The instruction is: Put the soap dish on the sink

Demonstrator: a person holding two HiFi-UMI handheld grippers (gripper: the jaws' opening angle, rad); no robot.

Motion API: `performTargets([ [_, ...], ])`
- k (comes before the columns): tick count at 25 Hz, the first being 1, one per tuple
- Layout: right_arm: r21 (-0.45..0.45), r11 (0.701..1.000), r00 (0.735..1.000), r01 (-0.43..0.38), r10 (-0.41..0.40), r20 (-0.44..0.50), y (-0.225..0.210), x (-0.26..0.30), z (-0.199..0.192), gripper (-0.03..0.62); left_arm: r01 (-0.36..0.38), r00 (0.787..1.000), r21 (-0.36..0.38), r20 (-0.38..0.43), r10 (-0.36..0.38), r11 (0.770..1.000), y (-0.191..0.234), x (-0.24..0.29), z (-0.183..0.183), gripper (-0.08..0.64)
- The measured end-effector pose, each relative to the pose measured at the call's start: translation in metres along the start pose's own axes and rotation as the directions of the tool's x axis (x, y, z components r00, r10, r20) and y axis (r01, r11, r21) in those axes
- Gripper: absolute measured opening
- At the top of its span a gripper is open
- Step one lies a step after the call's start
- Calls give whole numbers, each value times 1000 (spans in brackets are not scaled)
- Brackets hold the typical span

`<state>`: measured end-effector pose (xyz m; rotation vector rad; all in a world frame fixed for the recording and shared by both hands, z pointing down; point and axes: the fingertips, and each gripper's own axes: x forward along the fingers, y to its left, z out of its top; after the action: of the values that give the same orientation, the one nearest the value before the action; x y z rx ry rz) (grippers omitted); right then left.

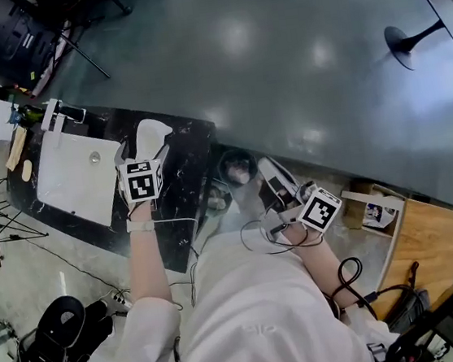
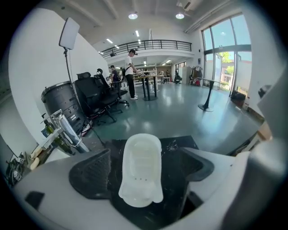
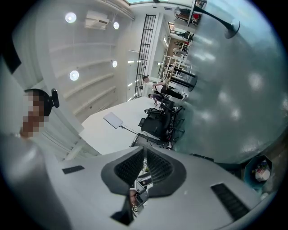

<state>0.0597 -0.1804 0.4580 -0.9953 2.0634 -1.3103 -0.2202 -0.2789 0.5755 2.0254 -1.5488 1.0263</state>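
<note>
Straddling the soap dish (image 2: 140, 168) with released left gripper (image 1: 143, 155) jaws on the dark surface (image 1: 184, 169) at 3 o'clock of the sink (image 1: 75, 178), holding right gripper (image 3: 145, 155) jaws clenched empty.

Setting: large open-plan lab or studio hall, not a home. Evidence:
- Polished grey floor (image 1: 278, 63), wide and bare, reflecting ceiling lights (image 2: 132, 16).
- Mezzanine railing (image 2: 144, 44) across the far end; tall windows (image 2: 222, 54) on the right.
- Black office chairs (image 2: 96, 101), high tables (image 2: 150, 85) with people (image 2: 131, 74) standing at them.
- Light panel (image 2: 69, 33) on a stand beside the wall.
- White sink (image 1: 70, 175) set in a black counter (image 1: 184, 165) that stands alone in the hall, like a mock-up.
- Loose cables (image 1: 348, 272) on the floor.
</note>
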Motion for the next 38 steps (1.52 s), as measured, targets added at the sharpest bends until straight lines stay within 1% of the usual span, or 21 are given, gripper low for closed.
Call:
performTargets([
  [3,-4,1000,1000,-29,29,-6,9,-5,4,35,32,998,-43,52,-30,999,-17,-27,11,476],
  [7,-5,998,998,-66,66,-10,17,-14,10,35,72,991,-64,117,-64,995,-46,-61,23,476],
  [9,-3,996,996,-86,86,-10,22,-20,13,35,111,982,-85,164,-96,990,-63,-79,31,476],
  [10,-4,995,995,-97,97,-10,26,-22,14,35,140,974,-99,194,-118,985,-73,-89,36,476],
  [12,-4,993,993,-117,117,-10,33,-27,17,35,208,950,-127,260,-170,970,-92,-109,47,476],
  [14,-2,991,991,-131,131,-7,40,-33,20,35,274,923,-145,319,-217,951,-111,-130,56,476],
  [17,-6,988,988,-157,157,-1,50,-44,22,35,357,881,-157,384,-276,921,-140,-157,65,476],
  [19,-13,985,985,-174,174,3,56,-53,24,35,415,846,-165,433,-313,895,-159,-174,70,476],
  [20,-15,984,984,-180,180,6,58,-58,25,35,446,824,-170,460,-330,879,-168,-183,73,476],
  [22,-19,982,982,-187,187,16,61,-69,27,35,517,772,-179,519,-366,837,-186,-200,80,474],
  [24,-25,981,981,-193,193,23,63,-80,29,35,591,713,-182,574,-402,786,-205,-218,88,474],
  [25,-28,981,981,-194,194,27,63,-85,31,35,620,688,-181,593,-418,764,-214,-227,93,474],
  [28,-32,981,980,-193,194,43,64,-99,37,35,683,629,-167,629,-457,711,-241,-249,107,474],
  [30,-33,981,980,-190,192,59,65,-109,42,35,723,583,-157,661,-473,672,-255,-259,112,474],
  [32,-36,981,979,-190,193,72,65,-117,46,35,770,530,-155,695,-486,619,-266,-268,117,474],
  [34,-40,980,977,-193,196,80,64,-124,50,35,821,470,-154,729,-497,550,-276,-275,120,471],
  [35,-42,980,977,-194,197,84,63,-127,52,35,847,436,-153,747,-502,509,-281,-278,121,469],
  [36,-42,980,976,-195,198,88,62,-130,53,35,874,399,-152,767,-503,461,-285,-281,122,468],
  [37,-41,980,975,-197,200,94,62,-134,54,35,902,356,-152,790,-499,403,-287,-285,123,464],
  [38,-40,979,974,-200,203,99,62,-137,55,35,930,308,-151,818,-486,335,-288,-289,123,456],
])
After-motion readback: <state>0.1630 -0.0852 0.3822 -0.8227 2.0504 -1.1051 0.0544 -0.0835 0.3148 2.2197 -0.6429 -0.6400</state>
